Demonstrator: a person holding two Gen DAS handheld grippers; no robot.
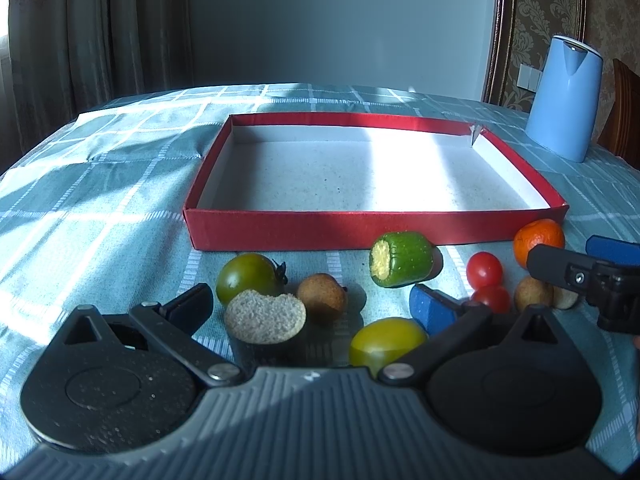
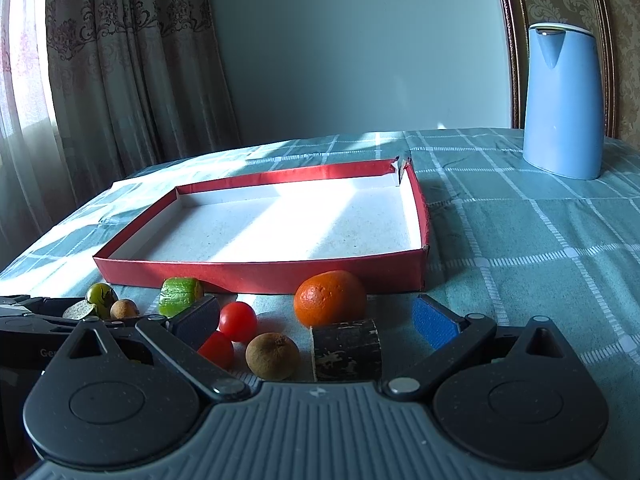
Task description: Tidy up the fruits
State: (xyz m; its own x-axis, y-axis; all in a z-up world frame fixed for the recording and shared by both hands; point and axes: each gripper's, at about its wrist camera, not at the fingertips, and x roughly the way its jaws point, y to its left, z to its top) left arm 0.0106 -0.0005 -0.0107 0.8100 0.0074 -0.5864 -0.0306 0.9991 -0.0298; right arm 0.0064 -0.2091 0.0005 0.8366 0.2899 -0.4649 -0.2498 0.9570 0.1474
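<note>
A shallow red box point(image 1: 320, 228) point(image 2: 260, 272) with a white floor lies on the checked cloth, nothing in it. In front of it sit fruits: a green tomato point(image 1: 246, 278), a cut dark piece point(image 1: 264, 316), a brown longan point(image 1: 321, 298), a green cut piece point(image 1: 402, 264) point(image 2: 180, 295), a yellow tomato point(image 1: 386, 342), two red tomatoes point(image 1: 484, 270) point(image 2: 237, 321), an orange point(image 1: 538, 240) point(image 2: 330, 298). My left gripper point(image 1: 310, 306) stands open around the near fruits. My right gripper point(image 2: 316, 320) is open around a longan point(image 2: 272, 356) and a dark block point(image 2: 346, 348).
A blue kettle point(image 1: 564, 100) point(image 2: 562, 100) stands at the back right of the table. Curtains hang at the left behind the table. The right gripper's body point(image 1: 592, 276) shows at the right edge of the left wrist view.
</note>
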